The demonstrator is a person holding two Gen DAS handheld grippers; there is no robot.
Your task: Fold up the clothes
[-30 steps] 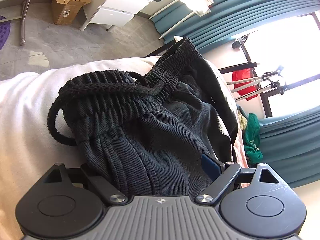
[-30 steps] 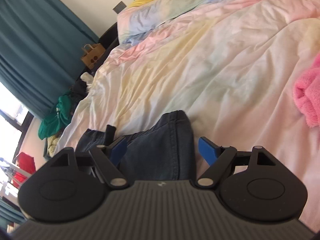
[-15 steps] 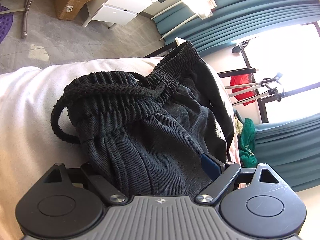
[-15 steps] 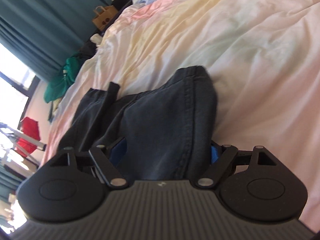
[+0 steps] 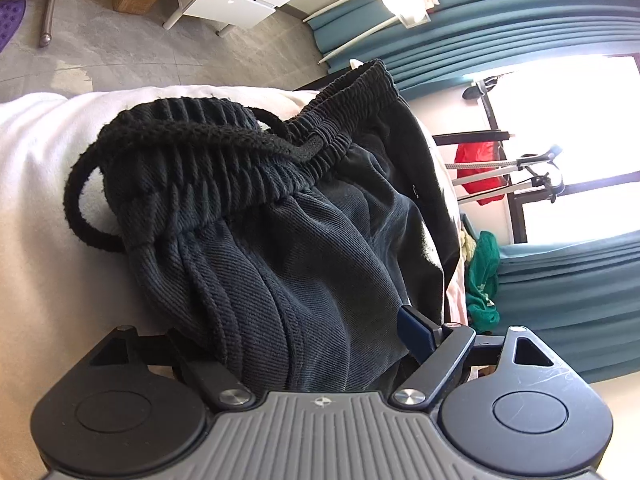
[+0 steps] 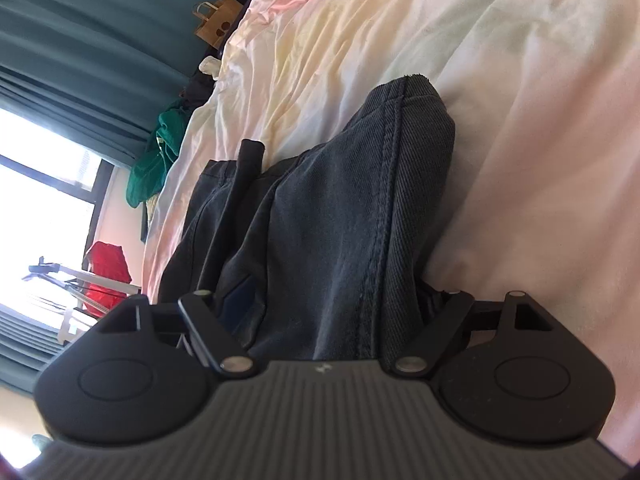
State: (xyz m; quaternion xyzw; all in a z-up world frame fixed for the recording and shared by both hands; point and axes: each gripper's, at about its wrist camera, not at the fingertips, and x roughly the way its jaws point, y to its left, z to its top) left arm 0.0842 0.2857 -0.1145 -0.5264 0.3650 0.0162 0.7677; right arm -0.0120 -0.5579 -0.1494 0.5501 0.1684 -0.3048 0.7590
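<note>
Dark ribbed-waist trousers [image 5: 304,248] lie bunched on the pale duvet [image 6: 520,80], cloth pinched between both the left gripper [image 5: 308,344] and right gripper [image 6: 332,312] jaws.

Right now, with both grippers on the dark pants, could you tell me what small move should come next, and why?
Probably carry the leg end toward the waistband for the fold. The right gripper has the leg end of the pants bunched between its fingers, the left gripper has fabric below the waistband, and the pants lie rumpled on the bedding, not yet folded.
</note>
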